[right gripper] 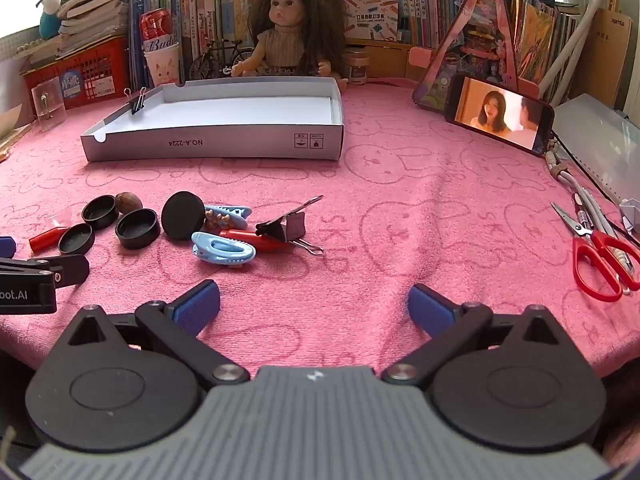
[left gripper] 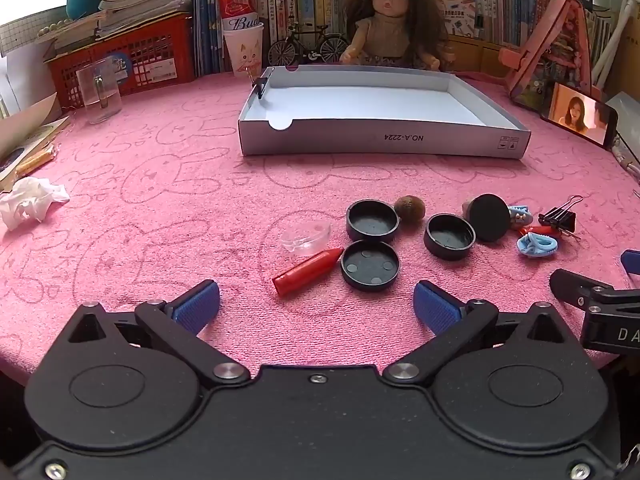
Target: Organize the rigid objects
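Note:
Small objects lie scattered on the pink cloth: several black round caps [left gripper: 370,265] [right gripper: 138,227], a red crayon-shaped piece [left gripper: 306,272], a clear plastic lid [left gripper: 306,237], a brown nut [left gripper: 409,208] [right gripper: 128,202], blue hair clips [left gripper: 536,245] [right gripper: 222,250] and a black binder clip [left gripper: 558,216] [right gripper: 286,227]. A shallow white box [left gripper: 380,142] [right gripper: 212,146] stands behind them with one binder clip [right gripper: 138,102] on its rim. My left gripper [left gripper: 316,306] is open just short of the red piece. My right gripper [right gripper: 314,304] is open over bare cloth, right of the pile.
Red scissors [right gripper: 600,260] lie at the right edge. A phone [right gripper: 500,118] leans at the back right. A doll [left gripper: 394,24], a can in a paper cup [left gripper: 242,28], a red basket [left gripper: 124,62], a clear glass [left gripper: 98,94] and crumpled tissue [left gripper: 30,206] line the back and left.

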Demonstrator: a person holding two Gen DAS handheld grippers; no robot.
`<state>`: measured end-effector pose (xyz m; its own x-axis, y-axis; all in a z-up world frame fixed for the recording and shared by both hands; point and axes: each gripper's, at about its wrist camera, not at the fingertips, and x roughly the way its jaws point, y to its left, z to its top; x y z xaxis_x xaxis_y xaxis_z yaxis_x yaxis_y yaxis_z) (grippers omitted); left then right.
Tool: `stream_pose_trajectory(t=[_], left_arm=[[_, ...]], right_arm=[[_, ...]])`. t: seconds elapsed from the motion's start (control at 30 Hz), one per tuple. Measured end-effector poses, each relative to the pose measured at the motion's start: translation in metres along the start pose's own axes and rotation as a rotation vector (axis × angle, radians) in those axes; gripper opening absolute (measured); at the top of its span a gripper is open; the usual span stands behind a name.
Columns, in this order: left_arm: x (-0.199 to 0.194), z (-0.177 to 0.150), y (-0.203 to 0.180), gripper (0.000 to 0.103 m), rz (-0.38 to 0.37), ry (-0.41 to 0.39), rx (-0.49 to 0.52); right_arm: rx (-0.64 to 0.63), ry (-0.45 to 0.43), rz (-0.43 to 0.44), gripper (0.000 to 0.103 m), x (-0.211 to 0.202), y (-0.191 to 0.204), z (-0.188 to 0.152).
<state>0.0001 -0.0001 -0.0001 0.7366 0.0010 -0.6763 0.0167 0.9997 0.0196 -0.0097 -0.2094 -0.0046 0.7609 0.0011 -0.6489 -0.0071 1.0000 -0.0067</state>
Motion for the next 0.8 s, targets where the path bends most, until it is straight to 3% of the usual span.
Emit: stream_pose_trajectory(t=[0.8], left_arm=[[0.0029,-0.0015,0.0043,0.103,-0.005,0.005,0.000]], right_arm=[[0.002,-0.007,0.001,0.103,-0.0018,0.0008,-0.0006]])
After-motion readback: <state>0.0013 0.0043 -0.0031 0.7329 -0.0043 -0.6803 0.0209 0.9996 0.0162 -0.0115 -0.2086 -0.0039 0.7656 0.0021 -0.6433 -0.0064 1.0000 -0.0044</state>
